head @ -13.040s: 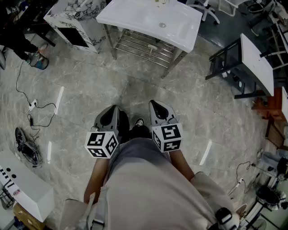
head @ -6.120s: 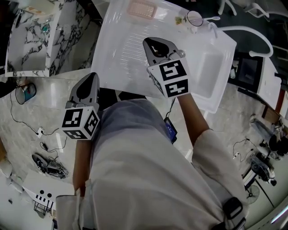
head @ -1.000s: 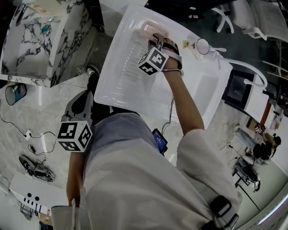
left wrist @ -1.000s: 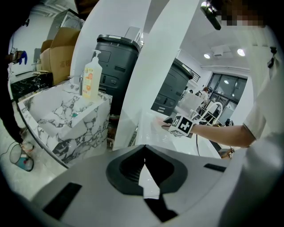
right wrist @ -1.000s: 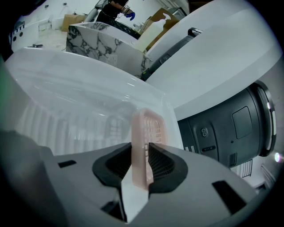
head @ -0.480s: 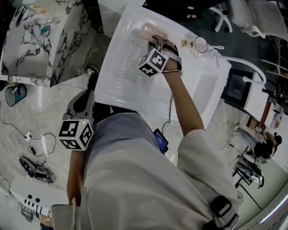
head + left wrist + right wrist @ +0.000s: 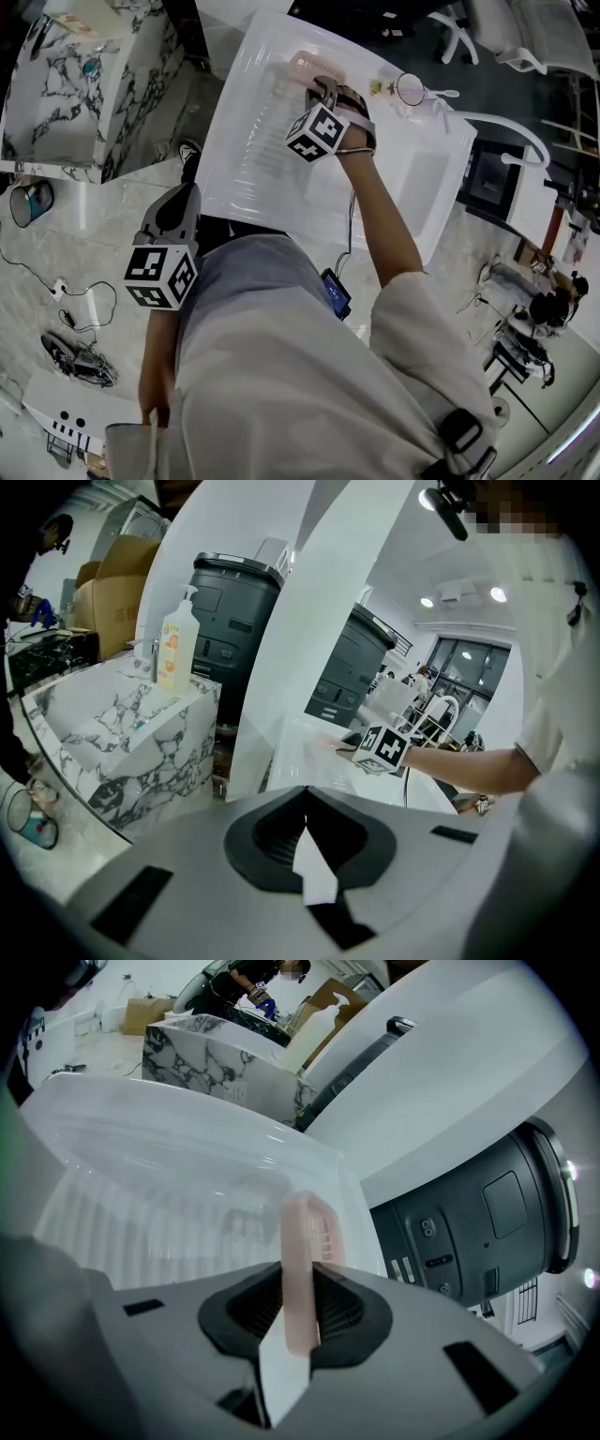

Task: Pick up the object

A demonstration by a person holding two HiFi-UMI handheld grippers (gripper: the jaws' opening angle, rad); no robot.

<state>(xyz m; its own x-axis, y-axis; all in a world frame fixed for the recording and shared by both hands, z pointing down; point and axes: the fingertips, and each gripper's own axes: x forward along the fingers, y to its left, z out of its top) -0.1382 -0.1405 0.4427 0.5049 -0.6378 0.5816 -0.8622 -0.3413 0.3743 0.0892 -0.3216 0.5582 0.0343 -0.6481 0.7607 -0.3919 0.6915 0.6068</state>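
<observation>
a person leans over a white sink top (image 7: 246, 164), right arm stretched out, with the right gripper (image 7: 323, 86) reaching to the far edge where a pink soap dish (image 7: 298, 64) rests on the ribbed draining side. seen from the right gripper (image 7: 298, 1279) itself, the pink soap dish (image 7: 305, 1232) stands on edge between the two dark pads, its slotted rim rising above them; the jaws are closing, and both pads appear to touch the rim. the left gripper (image 7: 186, 192) hangs low at the person's left side, off the sink top and above the grey floor (image 7: 84, 244), near a marble-patterned cabinet (image 7: 84, 112). in its own view the left gripper (image 7: 305, 794) has its jaws drawn together with nothing between them, only a thin sliver of light below the tips. beyond it, a pump bottle (image 7: 175, 639) with an orange label stands on the marble-patterned cabinet (image 7: 141, 738).
</observation>
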